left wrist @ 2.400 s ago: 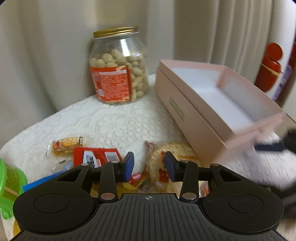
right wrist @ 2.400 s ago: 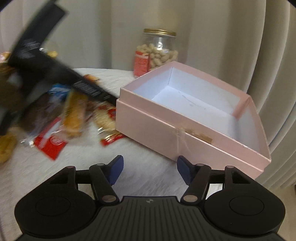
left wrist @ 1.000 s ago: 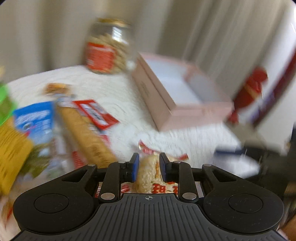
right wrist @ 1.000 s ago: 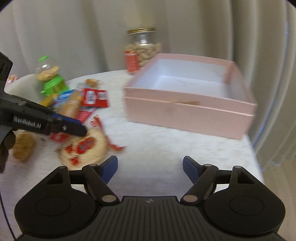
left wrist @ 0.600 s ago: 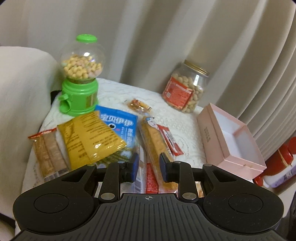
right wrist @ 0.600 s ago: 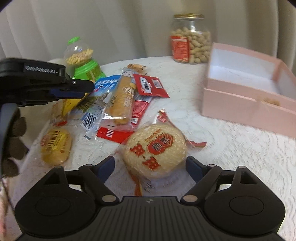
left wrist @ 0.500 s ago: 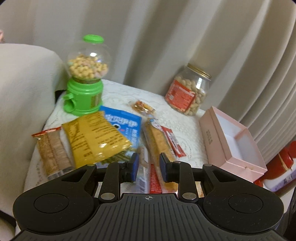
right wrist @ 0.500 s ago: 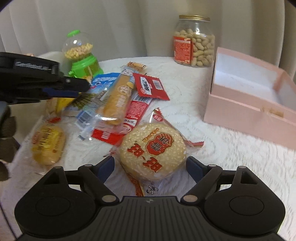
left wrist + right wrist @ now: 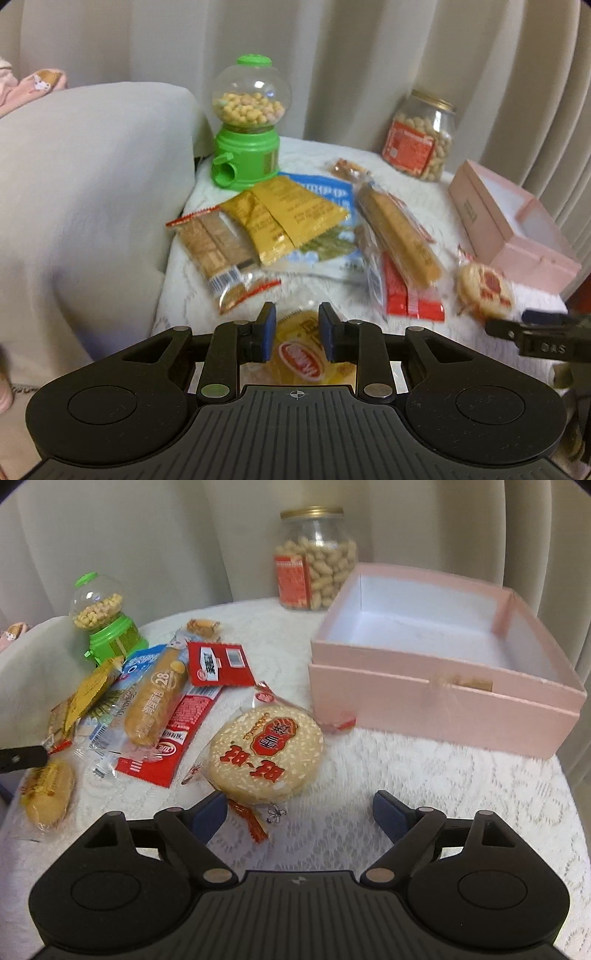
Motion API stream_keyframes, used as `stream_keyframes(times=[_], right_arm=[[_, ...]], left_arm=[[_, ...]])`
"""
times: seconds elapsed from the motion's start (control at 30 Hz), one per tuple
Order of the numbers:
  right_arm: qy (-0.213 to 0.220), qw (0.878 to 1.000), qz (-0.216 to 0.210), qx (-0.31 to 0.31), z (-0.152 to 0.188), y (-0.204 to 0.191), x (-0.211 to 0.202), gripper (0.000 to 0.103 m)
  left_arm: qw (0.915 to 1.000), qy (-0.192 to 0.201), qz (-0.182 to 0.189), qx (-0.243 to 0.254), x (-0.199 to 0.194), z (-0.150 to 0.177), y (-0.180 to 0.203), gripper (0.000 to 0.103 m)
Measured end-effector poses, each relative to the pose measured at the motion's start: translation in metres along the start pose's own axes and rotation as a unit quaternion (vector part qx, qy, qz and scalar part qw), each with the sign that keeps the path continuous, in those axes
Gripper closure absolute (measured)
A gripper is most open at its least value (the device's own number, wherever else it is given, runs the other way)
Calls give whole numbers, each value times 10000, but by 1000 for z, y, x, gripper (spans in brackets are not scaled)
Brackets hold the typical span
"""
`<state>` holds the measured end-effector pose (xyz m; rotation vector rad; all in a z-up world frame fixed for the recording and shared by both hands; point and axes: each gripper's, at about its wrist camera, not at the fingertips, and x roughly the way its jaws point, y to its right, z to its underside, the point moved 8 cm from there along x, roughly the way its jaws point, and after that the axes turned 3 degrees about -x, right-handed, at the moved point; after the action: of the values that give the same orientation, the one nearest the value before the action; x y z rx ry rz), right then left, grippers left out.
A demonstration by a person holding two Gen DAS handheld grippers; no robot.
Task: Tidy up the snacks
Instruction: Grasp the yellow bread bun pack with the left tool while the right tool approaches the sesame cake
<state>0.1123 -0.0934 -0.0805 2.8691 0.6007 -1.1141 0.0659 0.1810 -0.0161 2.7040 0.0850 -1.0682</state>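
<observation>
A round sesame cake [image 9: 264,753] in clear wrap lies on the white lace cloth, just ahead of my right gripper [image 9: 299,812]. Its jaws are opening wide; only the wrapper's tail lies between them, and the pads touch nothing. The open pink box [image 9: 443,709] stands to the right, behind the cake. My left gripper [image 9: 293,332] hovers with a narrow gap over a yellow bun packet [image 9: 299,354] at the pile's near left, also visible as the bun [image 9: 46,790] in the right wrist view. The pads do not grip it. The pink box [image 9: 517,240] and the cake [image 9: 484,291] appear far right.
Several snack packets are heaped at the left: a long bread stick [image 9: 155,701], red packets [image 9: 218,664], yellow packets [image 9: 284,218], a wafer pack [image 9: 210,251]. A green candy dispenser [image 9: 247,122] and a peanut jar [image 9: 316,561] stand at the back. A grey cushion [image 9: 92,203] borders the left.
My left gripper left the round cake and swung back and left over the yellow bun. My right gripper closed in on the cake and its jaws spread wider.
</observation>
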Motion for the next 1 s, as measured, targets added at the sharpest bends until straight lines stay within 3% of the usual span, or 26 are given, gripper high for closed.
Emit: stream_keyframes(times=[0.1,0.17,0.3,0.47,0.63,0.8,1.0], right_arm=[[55,9995,199,-251,3,-11,3,14],[68,9994,202,-261,3,-16,2,14],[40,9998,-199,32,-4,-26,0,14],[39,9992,96,385,-18,-25,9,14],[1,9962,113,859,-27,-22,23,12],[-81,9978,475,445,-33,-32,32,12],[-199,9979,553,256,-35,-34,31,15]], left_arm=[[9999,15,-9,137,-1,4,8,70],[9998,13,-28,219,1,5,13,60],[9991,59,-152,403,6,8,22,47],[9979,157,-272,572,16,12,28,30],[9974,125,-294,651,19,18,24,28],[9978,195,-213,602,17,22,14,27],[9978,268,2,607,15,22,10,27]])
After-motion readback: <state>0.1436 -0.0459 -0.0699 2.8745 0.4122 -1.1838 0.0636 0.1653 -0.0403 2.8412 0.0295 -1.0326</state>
